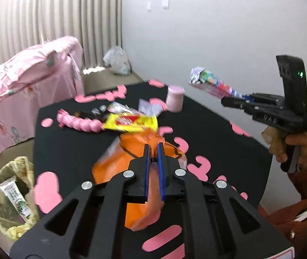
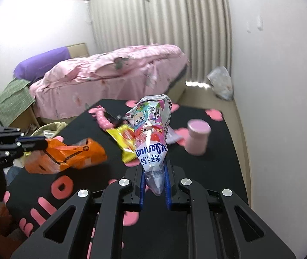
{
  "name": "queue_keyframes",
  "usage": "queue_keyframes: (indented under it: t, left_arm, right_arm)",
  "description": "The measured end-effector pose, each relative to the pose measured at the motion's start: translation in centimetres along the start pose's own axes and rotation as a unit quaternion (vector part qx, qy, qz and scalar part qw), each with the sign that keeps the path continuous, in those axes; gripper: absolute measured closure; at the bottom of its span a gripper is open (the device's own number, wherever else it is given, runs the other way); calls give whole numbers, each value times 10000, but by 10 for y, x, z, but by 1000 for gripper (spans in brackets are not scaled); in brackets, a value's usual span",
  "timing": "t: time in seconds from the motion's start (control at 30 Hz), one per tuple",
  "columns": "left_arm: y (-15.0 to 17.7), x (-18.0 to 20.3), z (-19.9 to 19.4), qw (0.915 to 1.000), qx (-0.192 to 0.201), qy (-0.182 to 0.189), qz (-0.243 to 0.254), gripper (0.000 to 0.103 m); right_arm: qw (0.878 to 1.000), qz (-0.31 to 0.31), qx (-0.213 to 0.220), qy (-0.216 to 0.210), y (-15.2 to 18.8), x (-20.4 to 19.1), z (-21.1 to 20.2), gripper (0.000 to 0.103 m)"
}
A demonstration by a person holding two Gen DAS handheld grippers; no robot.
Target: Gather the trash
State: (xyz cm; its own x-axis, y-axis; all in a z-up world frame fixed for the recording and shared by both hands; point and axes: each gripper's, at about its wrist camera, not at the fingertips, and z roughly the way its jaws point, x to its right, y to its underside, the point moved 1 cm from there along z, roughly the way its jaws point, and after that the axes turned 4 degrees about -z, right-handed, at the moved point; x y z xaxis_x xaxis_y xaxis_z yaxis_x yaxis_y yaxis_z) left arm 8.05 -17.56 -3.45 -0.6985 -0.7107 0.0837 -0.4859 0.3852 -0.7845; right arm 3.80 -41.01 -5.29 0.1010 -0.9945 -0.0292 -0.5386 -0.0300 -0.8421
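Orange wrapper (image 1: pixel 136 172) was pinched between the left gripper (image 1: pixel 154 151) fingers, jaws nearly fully closed on the plastic; most of the wrapper hung below and ahead of the blue fingertips (image 1: pixel 146 151), over the black table (image 1: pixel 67 151). In the right wrist view the same wrapper (image 2: pixel 67 153) stuck out past the left gripper (image 2: pixel 34 142), blurred, and whether it cleared the tabletop could not be told.

Cartoon-print snack bag (image 2: pixel 151 133) was clamped at its narrow lower end between the right gripper (image 2: pixel 155 168) fingers, jaws partly closed on it; bag stood up and forward from the fingers, torn top end farthest out. From the left wrist view that bag (image 1: pixel 211 84) pointed away from the right gripper (image 1: pixel 235 99), held by a hand (image 1: pixel 293 149) in a rust sleeve.

Beyond the left fingertips: yellow wrapper (image 1: pixel 131 123), just touching the orange one's far edge. Further out, left of it, pink twisted item (image 1: pixel 77 123). Pink cup (image 1: pixel 175 99) upright, ahead and right of the fingers. Trash bin (image 1: pixel 13 196) with yellow liner sat on the floor, left and below the left gripper, a white tube (image 1: pixel 15 196) inside. Pink bed (image 2: pixel 110 77) well behind the table.
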Motion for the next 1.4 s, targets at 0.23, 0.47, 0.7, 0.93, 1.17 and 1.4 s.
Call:
queue_keyframes:
  t: [0.23,0.47,0.7,0.93,1.17,1.4]
  left_arm:
    - [-7,-43,-52,9967,621,-332,-405,100]
    - [-4,-85,-84,9905,868,-233,-1041,100]
    - [33,-48,-75,9951,466,724,-495,58]
    - [87,31,-40,9850,-536,1121,1194,51]
    - [108,52,20,9750,-1431,563,1605,59]
    - [83,23,14,9894,-1108,312,888,84]
  right_arm:
    - [9985,-497,191,-147,-41,-45,1,88]
    - [9956,-842,220,-335,-53,-80,9,88]
    - [9965,-761,-38,-351,-33,-70,13,88]
    - [9994,-127,-236,-225,-9,-29,11,88]
    - [9993,184,-288,-147,3,-8,10,88]
    - [9993,214,-206,-212,1,-7,12,88]
